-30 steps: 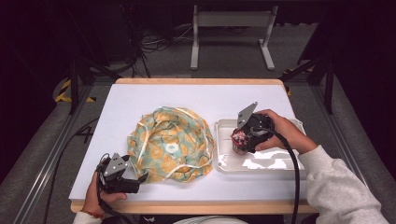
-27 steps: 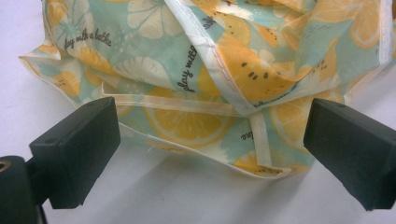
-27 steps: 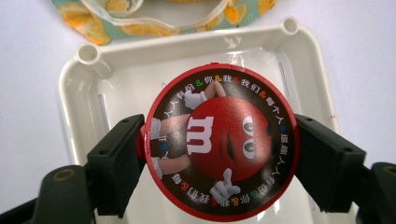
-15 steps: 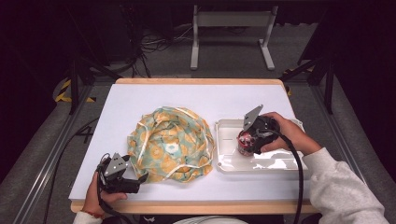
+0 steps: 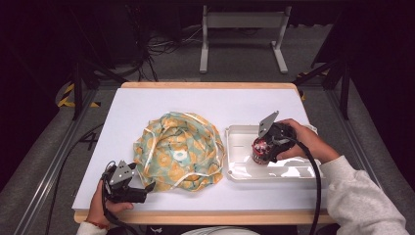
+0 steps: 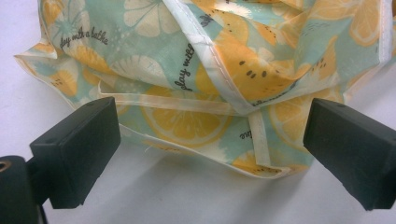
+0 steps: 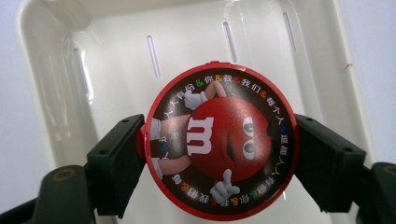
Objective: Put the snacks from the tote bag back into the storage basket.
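The surface [image 5: 205, 105] was brightly lit from above while the surroundings stayed dark; glare shone on the white tray [image 5: 293, 169], and the high view looked soft.

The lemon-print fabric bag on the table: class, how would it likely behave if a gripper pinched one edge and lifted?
The lemon-print fabric bag lies crumpled in soft folds, so it would probably droop rather than hold shape. Its thin hems suggest it is light. The open left gripper might catch a single layer.
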`<control>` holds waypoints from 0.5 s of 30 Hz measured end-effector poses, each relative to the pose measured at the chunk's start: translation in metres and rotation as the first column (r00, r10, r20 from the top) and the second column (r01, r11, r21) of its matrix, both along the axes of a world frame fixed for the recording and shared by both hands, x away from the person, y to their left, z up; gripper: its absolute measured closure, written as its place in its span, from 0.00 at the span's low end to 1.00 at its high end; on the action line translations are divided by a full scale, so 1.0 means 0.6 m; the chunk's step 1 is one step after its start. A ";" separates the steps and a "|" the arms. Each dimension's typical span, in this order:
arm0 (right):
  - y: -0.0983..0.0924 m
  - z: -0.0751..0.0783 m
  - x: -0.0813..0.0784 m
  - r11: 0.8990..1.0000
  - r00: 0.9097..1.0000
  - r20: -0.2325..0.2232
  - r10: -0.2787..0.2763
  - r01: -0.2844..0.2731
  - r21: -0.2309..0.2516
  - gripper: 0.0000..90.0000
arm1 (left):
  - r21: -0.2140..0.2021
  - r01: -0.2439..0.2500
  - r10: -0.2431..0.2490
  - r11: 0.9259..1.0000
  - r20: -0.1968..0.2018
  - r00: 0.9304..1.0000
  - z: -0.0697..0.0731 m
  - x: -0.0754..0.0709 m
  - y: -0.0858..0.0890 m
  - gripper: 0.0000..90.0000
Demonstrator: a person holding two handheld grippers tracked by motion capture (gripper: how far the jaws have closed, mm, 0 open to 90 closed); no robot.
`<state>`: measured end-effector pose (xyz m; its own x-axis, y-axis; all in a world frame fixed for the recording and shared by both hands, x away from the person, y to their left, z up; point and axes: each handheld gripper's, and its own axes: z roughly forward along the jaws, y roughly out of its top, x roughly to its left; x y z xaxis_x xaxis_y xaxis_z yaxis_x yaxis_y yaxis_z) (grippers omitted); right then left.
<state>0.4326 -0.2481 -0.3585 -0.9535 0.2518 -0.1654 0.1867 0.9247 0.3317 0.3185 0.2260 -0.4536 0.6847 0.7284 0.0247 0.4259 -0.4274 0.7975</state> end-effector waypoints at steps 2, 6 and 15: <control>0.000 -0.001 -0.001 1.000 1.000 0.002 -0.008 0.008 -0.002 0.26 | 0.000 -0.001 0.001 1.000 -0.002 1.000 0.000 0.000 0.000 0.05; -0.005 -0.005 0.000 1.000 1.000 -0.007 -0.008 0.008 -0.008 0.26 | 0.000 0.001 -0.001 1.000 -0.002 1.000 0.000 0.000 -0.001 0.05; -0.010 -0.008 0.001 1.000 1.000 -0.004 -0.019 0.019 0.006 0.26 | 0.000 -0.002 0.002 1.000 -0.001 1.000 0.000 0.000 -0.001 0.05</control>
